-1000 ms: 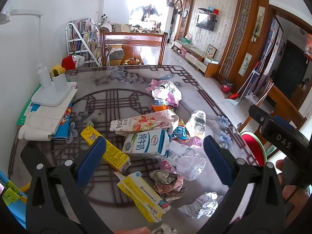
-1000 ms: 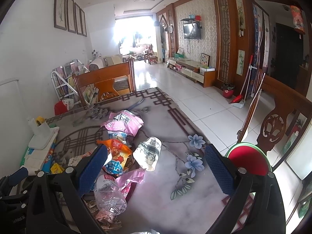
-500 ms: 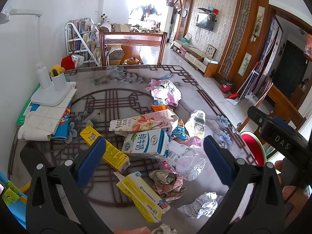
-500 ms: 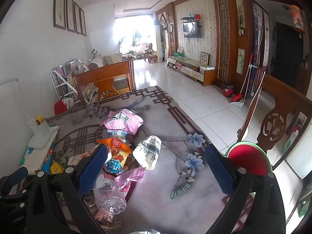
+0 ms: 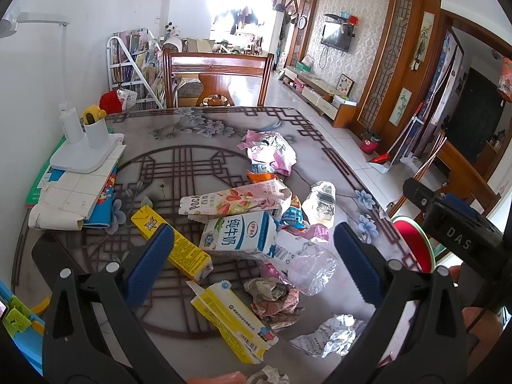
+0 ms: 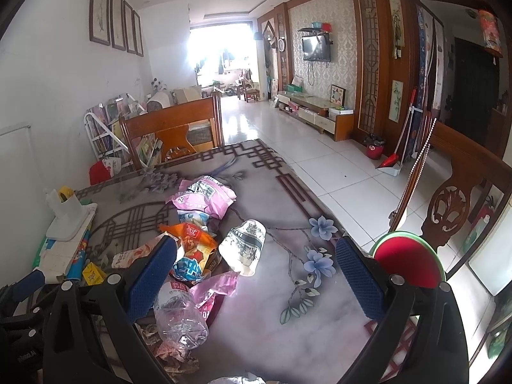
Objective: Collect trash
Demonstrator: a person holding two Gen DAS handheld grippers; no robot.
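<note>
In the left wrist view a white lamp base is standing at the left edge on papers, and the left gripper is hovering low in the frame with its blue fingers spread wide, holding nothing. Between them the trash is lying on the patterned table: a yellow box, a milk carton, a pink Pocky box above it, a crushed clear bottle toward the right, and a red-topped bin is showing at the right edge. In the right wrist view the right gripper is likewise gaping open and empty; the bottle is lying lower left, an orange wrapper and a pink bag centre left, a crumpled cup at centre, the bin at right
</note>
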